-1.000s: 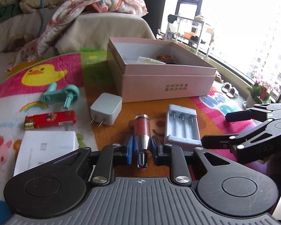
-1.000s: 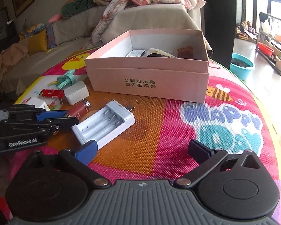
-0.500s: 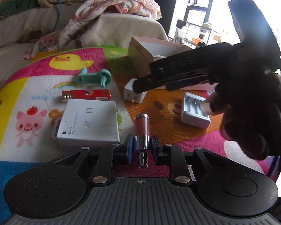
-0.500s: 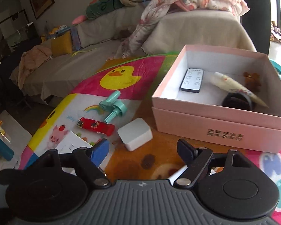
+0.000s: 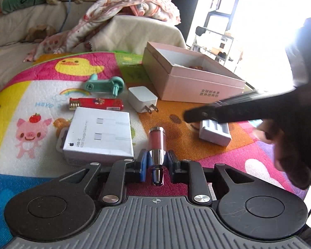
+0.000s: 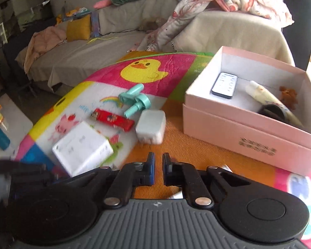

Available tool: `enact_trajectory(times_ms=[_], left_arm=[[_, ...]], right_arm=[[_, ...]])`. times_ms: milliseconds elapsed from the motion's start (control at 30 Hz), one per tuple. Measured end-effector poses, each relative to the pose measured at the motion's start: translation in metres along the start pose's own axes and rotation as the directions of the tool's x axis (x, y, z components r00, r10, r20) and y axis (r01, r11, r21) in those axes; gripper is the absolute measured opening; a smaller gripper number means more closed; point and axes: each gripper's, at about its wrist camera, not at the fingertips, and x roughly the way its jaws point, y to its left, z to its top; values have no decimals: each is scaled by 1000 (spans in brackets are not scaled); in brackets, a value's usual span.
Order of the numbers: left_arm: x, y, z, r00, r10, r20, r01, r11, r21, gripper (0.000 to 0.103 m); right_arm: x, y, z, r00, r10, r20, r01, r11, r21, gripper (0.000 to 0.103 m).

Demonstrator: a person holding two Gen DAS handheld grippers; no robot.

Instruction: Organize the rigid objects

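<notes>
Two hand-held grippers are in play, and the coming move turns on how the left hand-held gripper (image 5: 155, 161), clamped on a pink tube with a chrome end (image 5: 156, 145), lies relative to the open pink box (image 5: 199, 87). In the left wrist view the box sits far and to the right of the tube, well apart from it, across the orange patch of the play mat (image 5: 172, 112). The tube's long axis runs along the fingers, straight away from the camera, its pink cap pointing far and its chrome tip toward the near edge, so it would enter the box end-on unless the wrist turns. The left hand-held gripper points downward at a moderate slant and holds the tube clear of the mat as far as I can tell. The right hand-held gripper (image 6: 158, 171) has its jaws drawn almost together with nothing between them; in its own view it tilts down over the orange patch, with the white plug adapter (image 6: 150, 126) just beyond its tips and the box to the right. From the left view its dark arm crosses above the white battery charger (image 5: 214, 130), between the tube and the box. My judgement is that the right hand is nearer the box, yet the left alone carries anything, and its path rightward may need the right arm out of the way.
</notes>
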Motion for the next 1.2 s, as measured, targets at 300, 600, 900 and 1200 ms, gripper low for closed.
enact_trajectory(times_ms=[300,600,900,1200], left_arm=[[1,-5,0,998,58,-1,-58,998,29,24],[-5,-13,-10,996,78,35,-80,994,76,24],[6,-18,3,997,70,23,-71,993,99,25],[27,-60,5,999,11,-31,-4,973,229,28]], right_arm=[[-1,-1,12,997,10,70,-12,1000,27,36],[64,26,41,1000,-26,-7,26,1000,12,36],[-26,11,-5,997,-58,55,62,995,-74,32],[-86,-26,-77,986,-163,42,164,987,1,32]])
